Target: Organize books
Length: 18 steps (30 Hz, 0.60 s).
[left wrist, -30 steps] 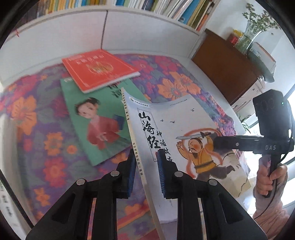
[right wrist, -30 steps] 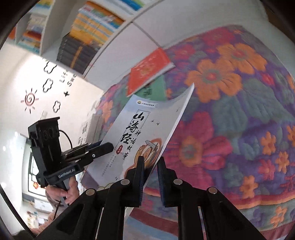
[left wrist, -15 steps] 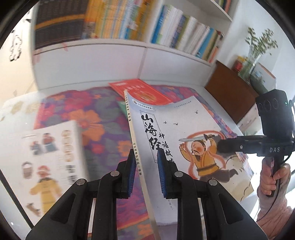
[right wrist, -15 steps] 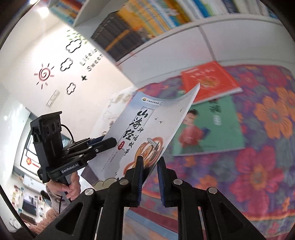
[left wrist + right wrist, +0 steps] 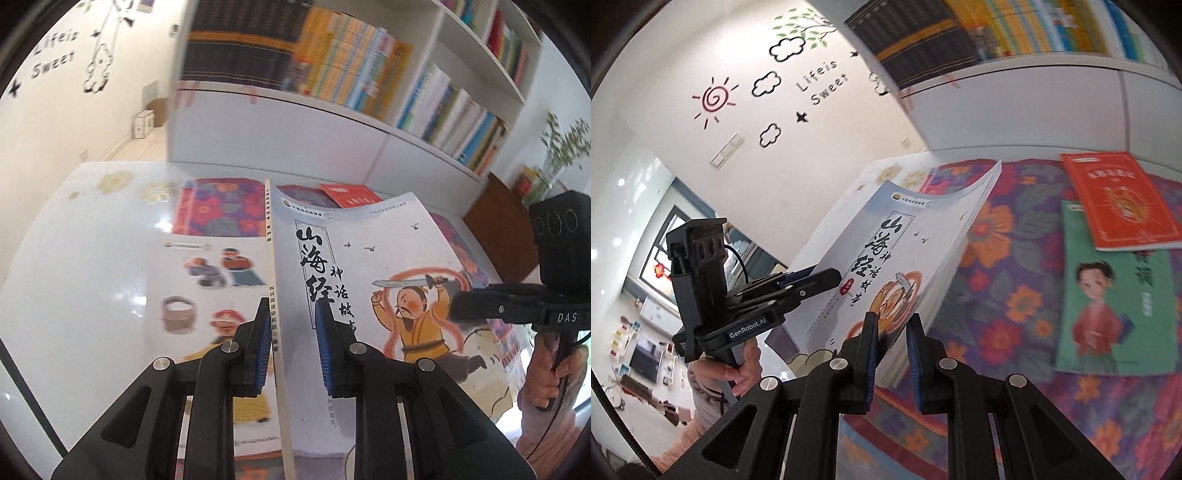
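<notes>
Both grippers hold one pale blue-grey storybook (image 5: 369, 280) with a swordsman on its cover, lifted above the table. My left gripper (image 5: 291, 325) is shut on its spine edge. My right gripper (image 5: 891, 332) is shut on its opposite edge, and the book also shows in the right wrist view (image 5: 886, 258). Below the left gripper a white picture book (image 5: 207, 295) lies flat on the white table part. A red book (image 5: 1119, 199) lies partly on a green book (image 5: 1115, 302) on the floral cloth.
A white bookshelf (image 5: 369, 74) full of books stands behind the table. A brown cabinet (image 5: 498, 229) with a vase of greenery stands at the right. The floral tablecloth (image 5: 1004, 280) covers most of the table; its left end is bare white (image 5: 92, 229).
Both grippers have carried the storybook leftward across the table. The red and green books have slid to the right of view, and the white picture book has come under the left gripper.
</notes>
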Available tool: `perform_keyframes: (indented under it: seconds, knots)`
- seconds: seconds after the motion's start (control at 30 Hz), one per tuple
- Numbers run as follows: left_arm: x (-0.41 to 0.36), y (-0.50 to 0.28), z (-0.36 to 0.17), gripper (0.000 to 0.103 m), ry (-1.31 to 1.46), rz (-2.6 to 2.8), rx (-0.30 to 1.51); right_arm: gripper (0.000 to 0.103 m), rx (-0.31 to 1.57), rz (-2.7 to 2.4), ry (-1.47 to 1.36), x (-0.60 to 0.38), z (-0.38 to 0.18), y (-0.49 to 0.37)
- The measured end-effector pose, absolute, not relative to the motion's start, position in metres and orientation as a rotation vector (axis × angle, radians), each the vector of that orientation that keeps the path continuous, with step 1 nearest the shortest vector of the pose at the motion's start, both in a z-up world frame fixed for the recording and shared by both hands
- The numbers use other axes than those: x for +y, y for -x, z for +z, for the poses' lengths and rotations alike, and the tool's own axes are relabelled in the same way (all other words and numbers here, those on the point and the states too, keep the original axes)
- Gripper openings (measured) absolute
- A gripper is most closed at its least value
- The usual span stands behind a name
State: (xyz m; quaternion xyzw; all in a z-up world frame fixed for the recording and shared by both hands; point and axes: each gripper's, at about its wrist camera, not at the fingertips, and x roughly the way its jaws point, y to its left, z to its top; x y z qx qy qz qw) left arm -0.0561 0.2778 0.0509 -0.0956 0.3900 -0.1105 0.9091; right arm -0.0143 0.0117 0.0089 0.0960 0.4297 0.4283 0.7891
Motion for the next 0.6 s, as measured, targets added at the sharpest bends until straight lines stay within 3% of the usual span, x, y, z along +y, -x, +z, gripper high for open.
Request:
perform_keyframes:
  seconds: [0.6]
  knots:
    - [0.343, 0.05, 0.01, 0.02, 0.292, -0.111, 0.833, 0.015, 1.002, 0.989, -0.193, 0.093, -0.019, -0.02]
